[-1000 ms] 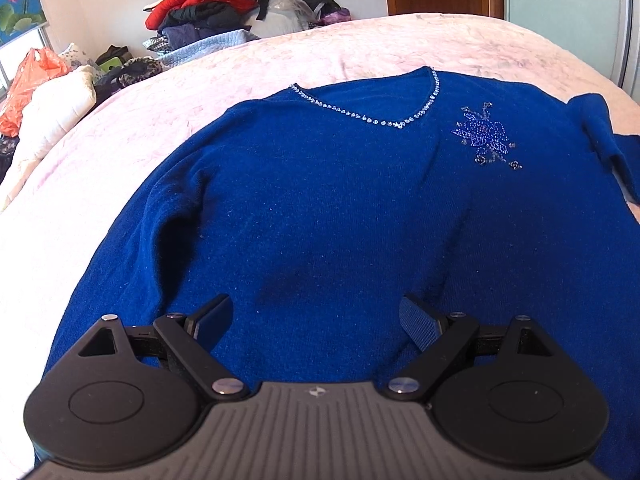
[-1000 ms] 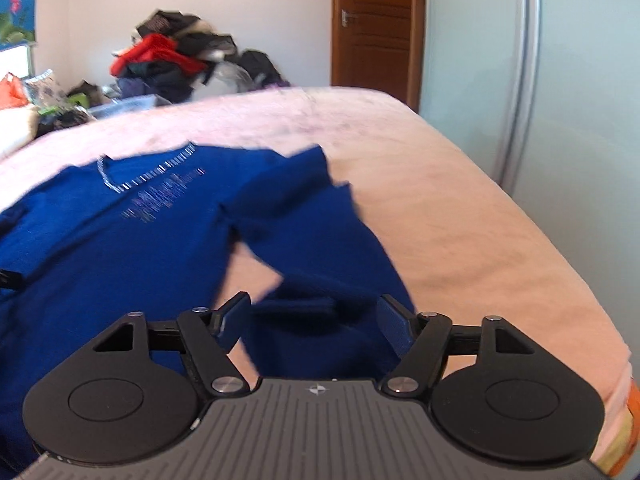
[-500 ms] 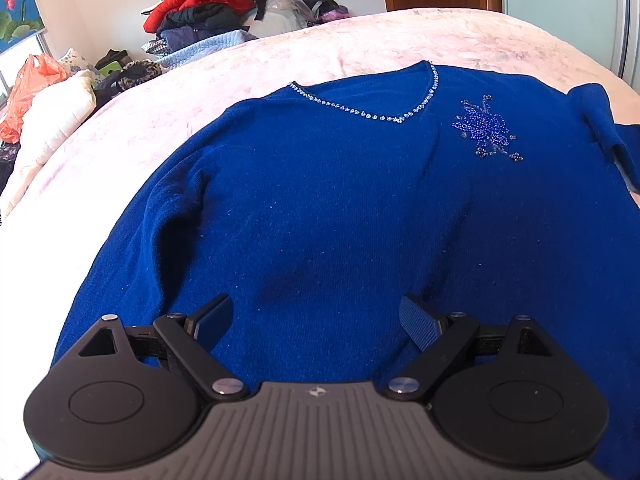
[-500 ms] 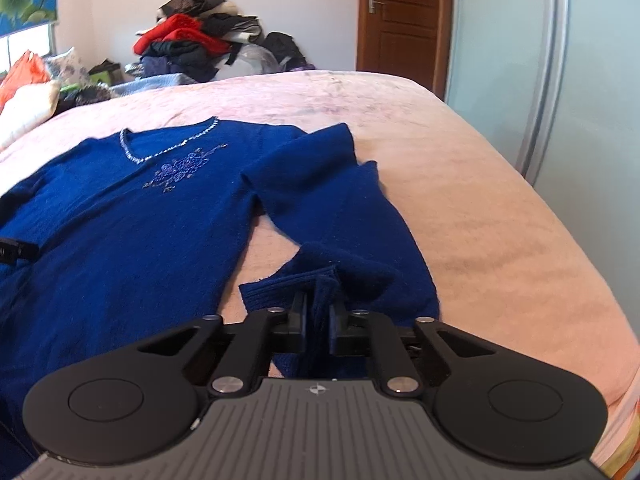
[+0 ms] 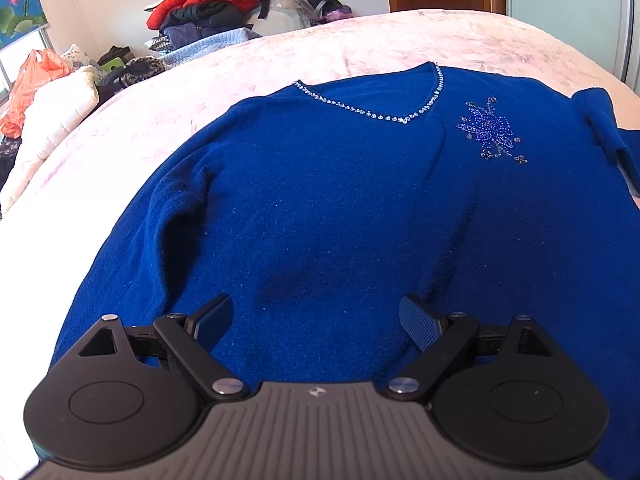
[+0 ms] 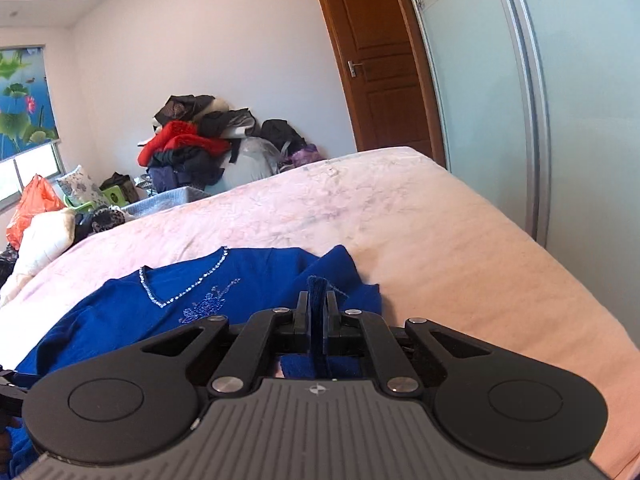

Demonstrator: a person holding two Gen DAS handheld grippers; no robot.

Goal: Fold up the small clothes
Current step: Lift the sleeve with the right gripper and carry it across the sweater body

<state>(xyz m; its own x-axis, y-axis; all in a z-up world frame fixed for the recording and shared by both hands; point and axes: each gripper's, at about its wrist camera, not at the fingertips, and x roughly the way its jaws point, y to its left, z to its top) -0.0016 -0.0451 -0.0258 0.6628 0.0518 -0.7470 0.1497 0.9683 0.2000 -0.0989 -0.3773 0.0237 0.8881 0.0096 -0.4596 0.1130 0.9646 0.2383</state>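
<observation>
While the blue sweater point(image 5: 340, 208) lies front-up across the pink bed point(image 5: 360, 44), the right tool point(image 6: 318, 312) pinches its sleeve cuff point(image 6: 318, 300).

The left tool point(image 5: 316, 316) hangs over the sweater's lower body with its jaws spread wide and nothing between them. In the right wrist view the fingers point(image 6: 301, 312) are closed narrow on a fold of blue knit that stands up between them, the rest of the sleeve trailing back toward the body. A beaded neckline point(image 5: 384, 114) and a beaded flower point(image 5: 490, 132) face up. Beyond the bed's far edge sits a pile of clothes point(image 6: 192, 148), near a wooden door point(image 6: 380, 60).
</observation>
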